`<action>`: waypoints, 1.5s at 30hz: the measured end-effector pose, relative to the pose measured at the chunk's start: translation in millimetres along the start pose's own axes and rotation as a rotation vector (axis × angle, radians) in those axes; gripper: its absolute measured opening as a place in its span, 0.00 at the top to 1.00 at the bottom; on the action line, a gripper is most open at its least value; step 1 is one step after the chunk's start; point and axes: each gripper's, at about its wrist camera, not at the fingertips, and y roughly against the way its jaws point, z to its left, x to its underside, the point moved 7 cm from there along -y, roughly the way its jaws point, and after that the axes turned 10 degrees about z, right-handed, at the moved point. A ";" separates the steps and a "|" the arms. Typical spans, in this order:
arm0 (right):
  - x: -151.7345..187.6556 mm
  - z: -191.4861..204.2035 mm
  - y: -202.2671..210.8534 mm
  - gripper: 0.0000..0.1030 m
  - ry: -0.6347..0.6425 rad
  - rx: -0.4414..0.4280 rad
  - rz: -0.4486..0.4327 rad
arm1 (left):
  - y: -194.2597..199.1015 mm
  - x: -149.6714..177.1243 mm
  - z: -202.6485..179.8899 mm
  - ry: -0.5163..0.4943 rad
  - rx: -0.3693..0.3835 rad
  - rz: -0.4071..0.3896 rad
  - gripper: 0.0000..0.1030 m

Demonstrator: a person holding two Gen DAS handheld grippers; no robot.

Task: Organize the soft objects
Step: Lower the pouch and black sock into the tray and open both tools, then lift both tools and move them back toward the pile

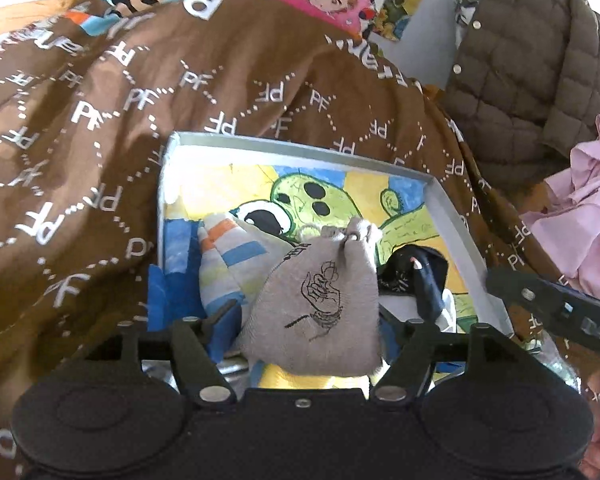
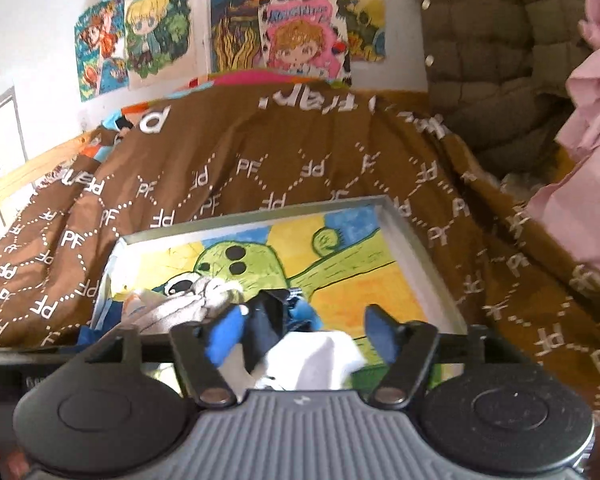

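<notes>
Left tongs (image 1: 308, 320) standing wide apart, grey pouch (image 1: 320, 300) lying loose between them in tray (image 1: 452, 216). Right tongs (image 2: 304, 332) also apart, angling down over dark sock (image 2: 266, 328) in same tray.

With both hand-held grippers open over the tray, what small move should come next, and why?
Probably draw the left hand-held gripper back from the grey pouch. The pouch already lies in the tray beside the striped sock, and the jaws stand open around it.
</notes>
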 end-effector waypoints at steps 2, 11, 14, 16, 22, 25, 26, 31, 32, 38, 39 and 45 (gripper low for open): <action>3.5 -6.2 19.8 0.15 0.005 0.008 -0.034 | 15.4 2.6 -4.1 0.003 -0.014 -0.031 0.24; 27.3 -21.2 100.6 0.02 -0.024 -0.049 -0.143 | 96.3 21.6 -42.7 -0.047 -0.046 -0.190 0.06; 35.3 -24.4 122.0 0.01 -0.026 -0.063 -0.164 | 117.4 29.8 -57.1 -0.084 -0.085 -0.219 0.04; 41.8 -26.1 136.7 0.00 -0.025 -0.069 -0.178 | 131.4 36.0 -63.7 -0.102 -0.103 -0.238 0.02; 69.7 -32.3 171.6 0.00 -0.029 -0.049 -0.200 | 167.9 66.3 -81.2 -0.122 -0.129 -0.276 0.01; 85.8 -35.7 180.6 0.00 -0.031 -0.037 -0.178 | 176.2 87.8 -86.9 -0.139 -0.131 -0.280 0.01; 92.5 -36.8 184.9 0.00 -0.031 -0.027 -0.172 | 177.3 94.9 -88.7 -0.152 -0.138 -0.277 0.01; 124.7 -38.6 204.1 0.00 -0.027 0.034 -0.153 | 187.2 127.4 -95.5 -0.179 -0.156 -0.264 0.01; 131.4 -39.3 208.1 0.00 -0.034 0.046 -0.144 | 188.9 132.9 -96.1 -0.174 -0.156 -0.266 0.01; 162.9 -39.4 220.5 0.00 -0.061 0.100 -0.081 | 193.8 162.8 -98.7 -0.178 -0.205 -0.243 0.01; 167.9 -38.2 221.0 0.00 -0.060 0.106 -0.066 | 194.5 165.8 -99.4 -0.180 -0.213 -0.239 0.01; 190.2 -31.7 214.8 0.00 -0.053 0.102 0.041 | 193.9 184.9 -97.8 -0.177 -0.266 -0.193 0.01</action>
